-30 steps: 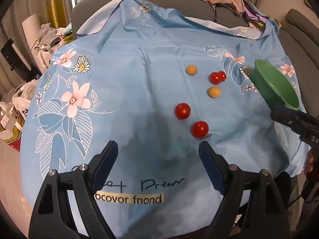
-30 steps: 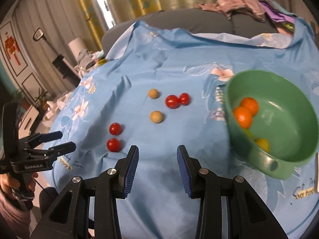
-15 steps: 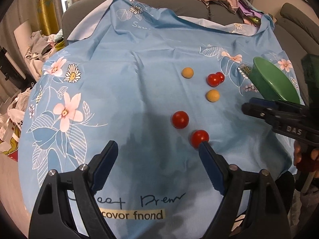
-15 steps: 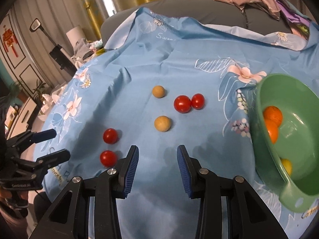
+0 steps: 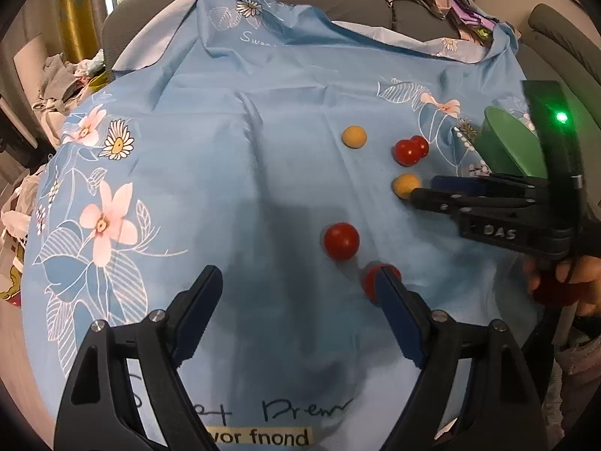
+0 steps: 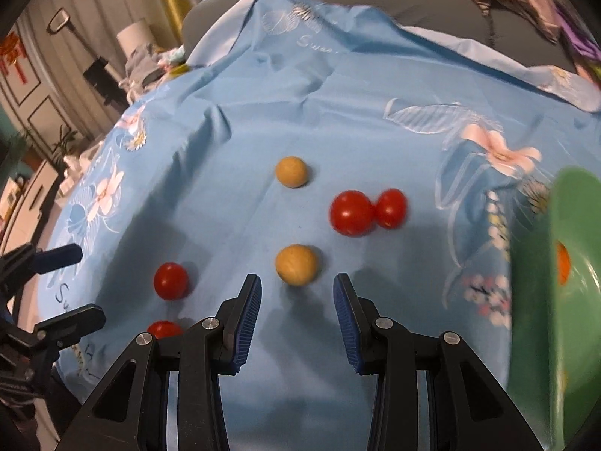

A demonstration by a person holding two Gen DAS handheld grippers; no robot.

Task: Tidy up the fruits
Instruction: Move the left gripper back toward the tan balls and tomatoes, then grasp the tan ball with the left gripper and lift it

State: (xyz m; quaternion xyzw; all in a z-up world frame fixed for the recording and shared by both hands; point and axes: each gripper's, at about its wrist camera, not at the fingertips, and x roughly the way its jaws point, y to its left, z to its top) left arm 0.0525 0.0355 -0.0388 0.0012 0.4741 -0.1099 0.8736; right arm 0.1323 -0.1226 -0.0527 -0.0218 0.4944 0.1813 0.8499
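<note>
Your left gripper [image 5: 296,282] hangs low with jaws spread wide; your right gripper [image 6: 296,293] is parted too, your right hand [image 5: 563,282] apparently wrapping its handle.

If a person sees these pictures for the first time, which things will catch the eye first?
First, the small fruits scattered on the blue flowered cloth: a touching pair of red tomatoes and a tan round fruit just ahead of the open right gripper. Next, the green bowl at the right edge. The open left gripper sits beside another red tomato.
</note>
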